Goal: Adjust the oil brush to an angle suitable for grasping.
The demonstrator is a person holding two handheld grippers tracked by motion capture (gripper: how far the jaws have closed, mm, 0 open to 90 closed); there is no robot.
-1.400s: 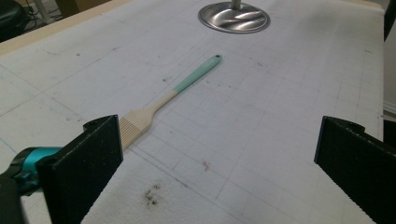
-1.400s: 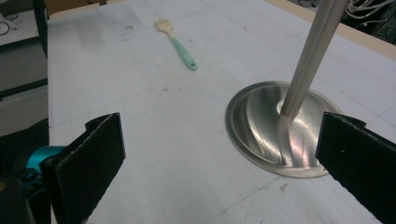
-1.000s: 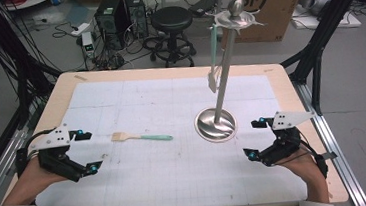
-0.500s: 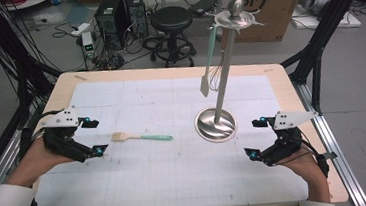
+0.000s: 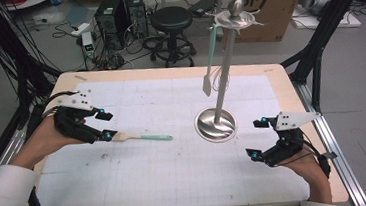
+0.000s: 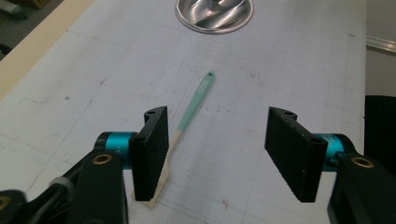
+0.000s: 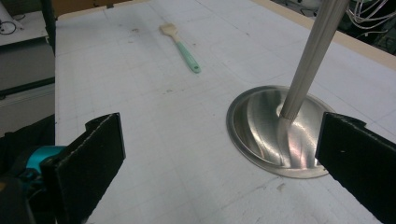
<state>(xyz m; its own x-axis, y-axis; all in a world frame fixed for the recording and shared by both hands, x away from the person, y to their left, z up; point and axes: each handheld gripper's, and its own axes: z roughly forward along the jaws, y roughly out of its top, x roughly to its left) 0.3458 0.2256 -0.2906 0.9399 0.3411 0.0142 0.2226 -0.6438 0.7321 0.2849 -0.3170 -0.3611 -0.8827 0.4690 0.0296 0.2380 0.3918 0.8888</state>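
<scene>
Here the left gripper [image 5: 103, 125] hovers over the brush [image 6: 183, 127], its fingers [image 6: 152, 151] parted but just been closing, the bristle end by one pad, likely lining up a grasp; nothing is gripped yet.

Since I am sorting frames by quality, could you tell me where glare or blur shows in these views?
Right gripper view: bright streaked reflections on the steel stand base; near fingers soft. Left gripper view: brush sharp, base glinting at the top. High view: even light, slightly soft overall.
</scene>
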